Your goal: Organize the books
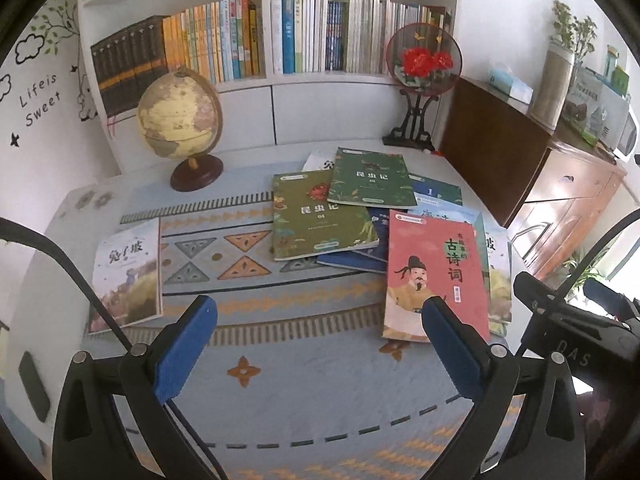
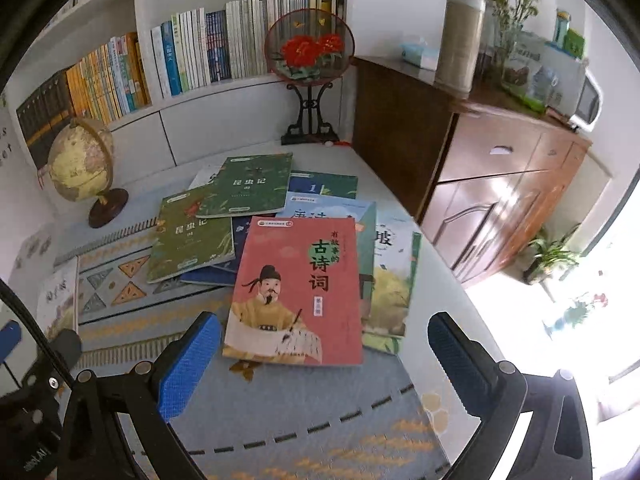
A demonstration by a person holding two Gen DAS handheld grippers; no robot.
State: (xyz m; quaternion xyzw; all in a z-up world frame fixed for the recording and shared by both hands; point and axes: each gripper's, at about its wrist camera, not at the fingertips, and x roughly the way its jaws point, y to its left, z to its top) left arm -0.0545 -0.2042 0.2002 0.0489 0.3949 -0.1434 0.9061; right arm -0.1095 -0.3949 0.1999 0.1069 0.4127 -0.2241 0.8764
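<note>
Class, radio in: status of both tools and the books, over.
Left tool open, empty. Right tool open, empty. Red book tops loose pile; one book lies apart. Nothing blocking.

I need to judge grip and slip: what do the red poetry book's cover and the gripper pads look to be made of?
The red poetry book looks like a thin paperback with a smooth, slightly glossy paper cover; it lies flat with thin edges. The right gripper has blue fingertip pads that look like ribbed rubber or soft plastic, matte with a fine texture.
</note>
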